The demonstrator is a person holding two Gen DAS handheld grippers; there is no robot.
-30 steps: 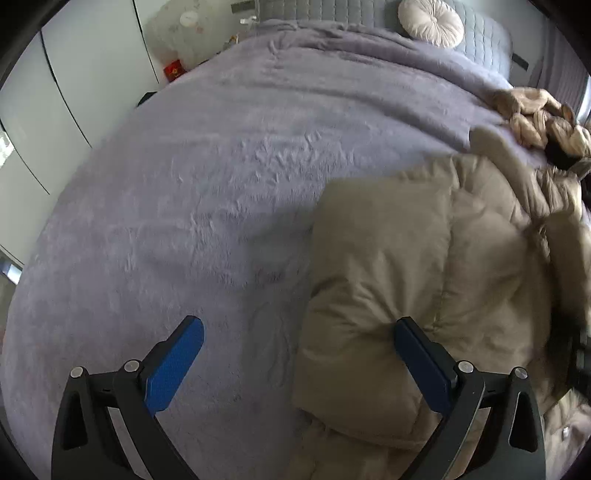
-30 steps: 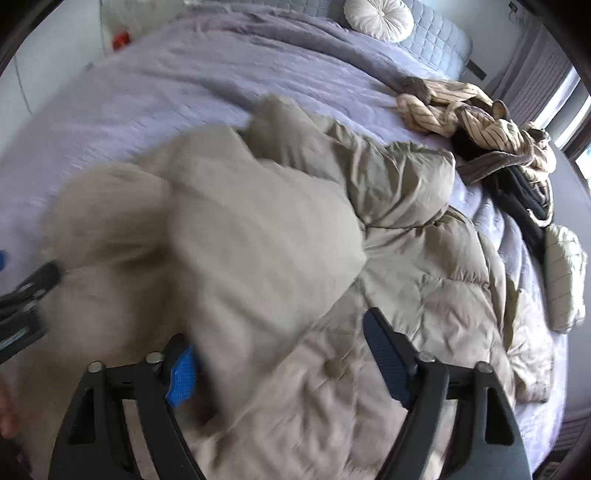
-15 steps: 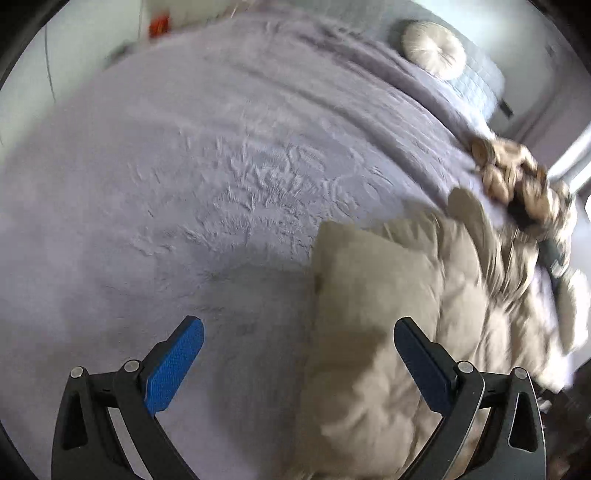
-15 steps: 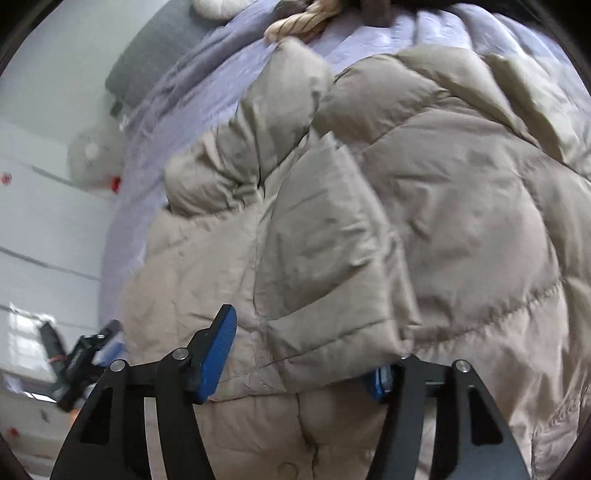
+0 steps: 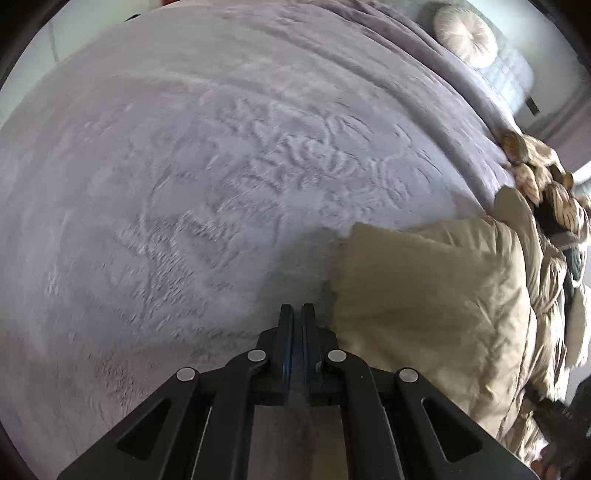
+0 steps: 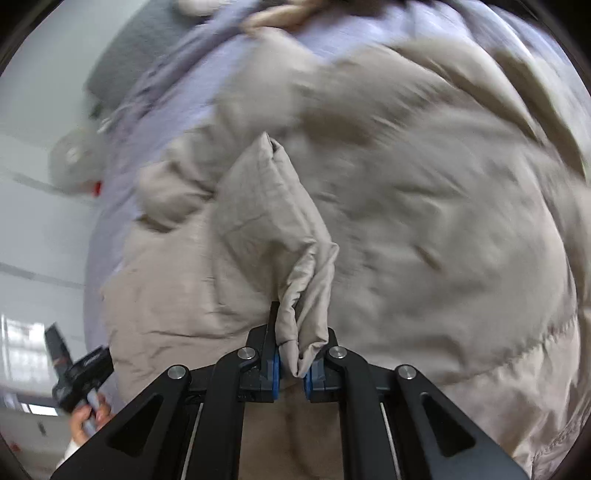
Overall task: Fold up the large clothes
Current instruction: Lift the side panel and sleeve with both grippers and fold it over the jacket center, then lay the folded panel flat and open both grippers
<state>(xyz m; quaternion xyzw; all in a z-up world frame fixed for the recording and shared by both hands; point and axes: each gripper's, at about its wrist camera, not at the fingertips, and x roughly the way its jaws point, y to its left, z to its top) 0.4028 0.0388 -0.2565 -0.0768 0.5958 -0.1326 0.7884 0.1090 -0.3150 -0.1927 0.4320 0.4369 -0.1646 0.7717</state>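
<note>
A large beige puffer jacket [image 5: 436, 295] lies on the lilac bedspread [image 5: 221, 166], at the right of the left wrist view. My left gripper [image 5: 297, 314] is shut and empty, hovering over bare bedspread just left of the jacket's folded edge. In the right wrist view the jacket [image 6: 424, 221] fills most of the frame, partly blurred. My right gripper [image 6: 295, 332] is shut on a bunched fold of the jacket [image 6: 280, 229], which rises from between the blue pads. The left hand-held gripper [image 6: 74, 373] shows at the lower left there.
A round cream cushion [image 5: 465, 35] and grey headboard [image 5: 513, 74] sit at the far end of the bed. A pile of striped and dark clothes [image 5: 546, 184] lies beyond the jacket at the right. White wardrobe doors [image 6: 33, 221] stand beside the bed.
Both grippers have closed: the left one on nothing, the right one on a fold of the jacket. The left gripper has drawn back off the jacket over the bedspread.
</note>
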